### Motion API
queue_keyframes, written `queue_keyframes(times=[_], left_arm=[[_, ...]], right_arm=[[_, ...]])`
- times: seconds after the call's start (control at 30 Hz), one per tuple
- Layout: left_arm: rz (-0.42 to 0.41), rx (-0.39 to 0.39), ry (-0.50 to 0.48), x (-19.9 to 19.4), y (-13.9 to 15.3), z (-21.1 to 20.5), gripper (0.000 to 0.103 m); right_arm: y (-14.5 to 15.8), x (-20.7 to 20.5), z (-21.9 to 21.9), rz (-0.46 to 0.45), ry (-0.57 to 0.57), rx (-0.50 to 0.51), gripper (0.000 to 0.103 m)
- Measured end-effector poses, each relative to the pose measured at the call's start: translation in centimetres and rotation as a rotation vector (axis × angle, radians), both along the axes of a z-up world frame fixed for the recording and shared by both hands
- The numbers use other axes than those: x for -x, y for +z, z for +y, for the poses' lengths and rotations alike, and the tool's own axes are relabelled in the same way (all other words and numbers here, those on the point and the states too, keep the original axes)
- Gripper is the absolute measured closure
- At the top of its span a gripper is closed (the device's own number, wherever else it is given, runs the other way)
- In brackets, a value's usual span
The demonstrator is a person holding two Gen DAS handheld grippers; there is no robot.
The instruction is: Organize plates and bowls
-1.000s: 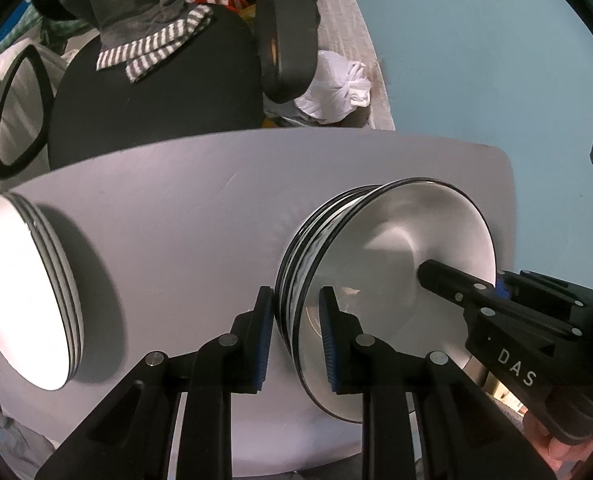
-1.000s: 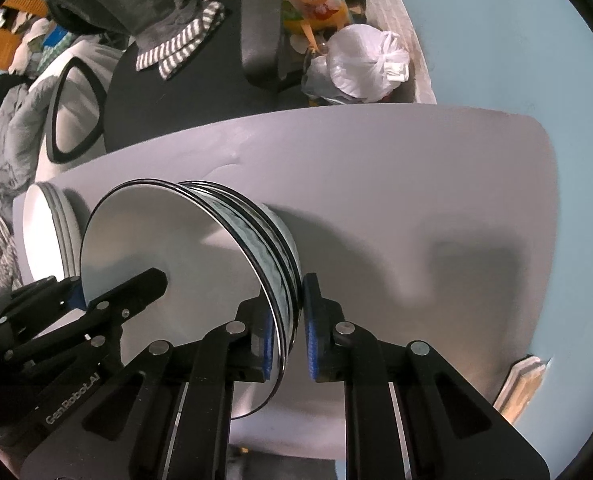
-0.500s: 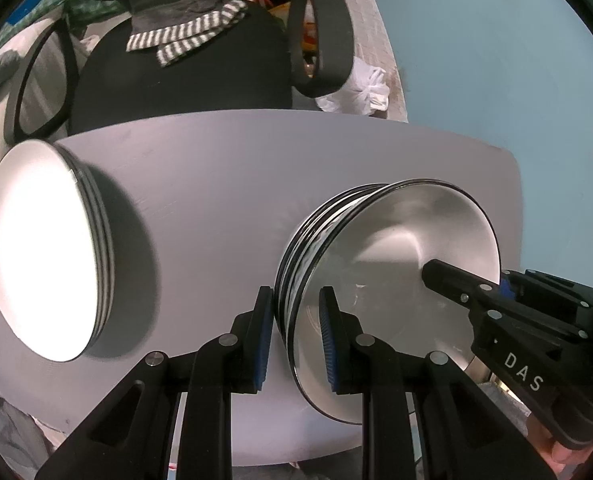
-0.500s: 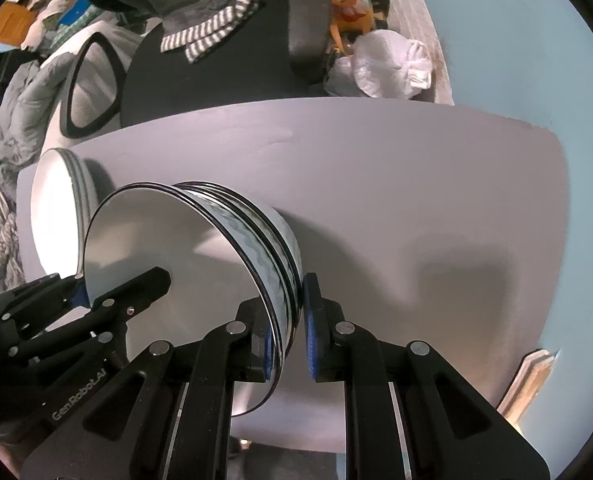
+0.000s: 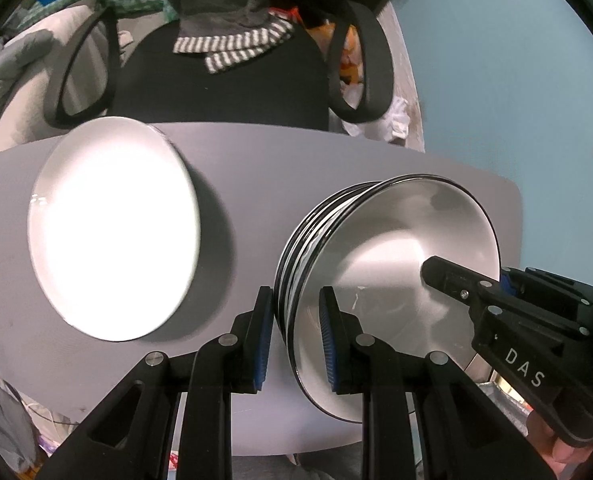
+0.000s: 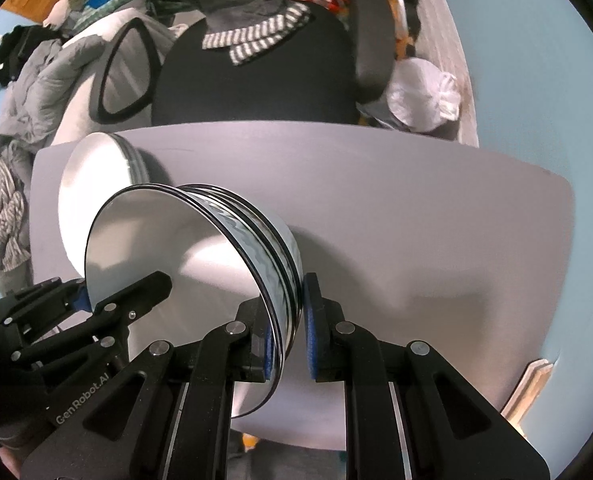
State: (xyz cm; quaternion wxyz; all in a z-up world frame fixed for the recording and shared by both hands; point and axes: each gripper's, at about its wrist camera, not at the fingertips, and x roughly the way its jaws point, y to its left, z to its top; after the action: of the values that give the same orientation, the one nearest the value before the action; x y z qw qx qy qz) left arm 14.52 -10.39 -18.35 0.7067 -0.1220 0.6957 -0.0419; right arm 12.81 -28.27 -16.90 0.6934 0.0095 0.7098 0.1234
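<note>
We point both tongs steeply down at the stack of bowls [image 5: 392,276]: our left tongs [image 5: 296,336] pinch its rim on one side, our right tongs [image 6: 290,328] clamp the opposite rim, one finger inside, one outside each.

place: home room | signs: office chair [image 6: 256,76], heaped clothes [image 6: 28,80]

Bowl stack [image 5: 396,280] right of the plate stack [image 5: 112,224] on the table [image 5: 236,152], chair [image 5: 224,80] behind
</note>
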Motion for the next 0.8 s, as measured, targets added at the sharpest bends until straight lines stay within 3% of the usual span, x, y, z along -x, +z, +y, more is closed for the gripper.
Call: queue_keyframes(times=[0.43,0.8], left_arm=[[-0.042,0.000,0.100,1.6,2.4,7.6,0.081],[-0.042,-0.015,0.150,2.7,2.0,13.5,0.081]], right_arm=[[2.3,0.4,7.6,-0.052,0.096,0.007,0.090],[2.0,0.6,13.9,-0.058,0.158,0.013,0.090]])
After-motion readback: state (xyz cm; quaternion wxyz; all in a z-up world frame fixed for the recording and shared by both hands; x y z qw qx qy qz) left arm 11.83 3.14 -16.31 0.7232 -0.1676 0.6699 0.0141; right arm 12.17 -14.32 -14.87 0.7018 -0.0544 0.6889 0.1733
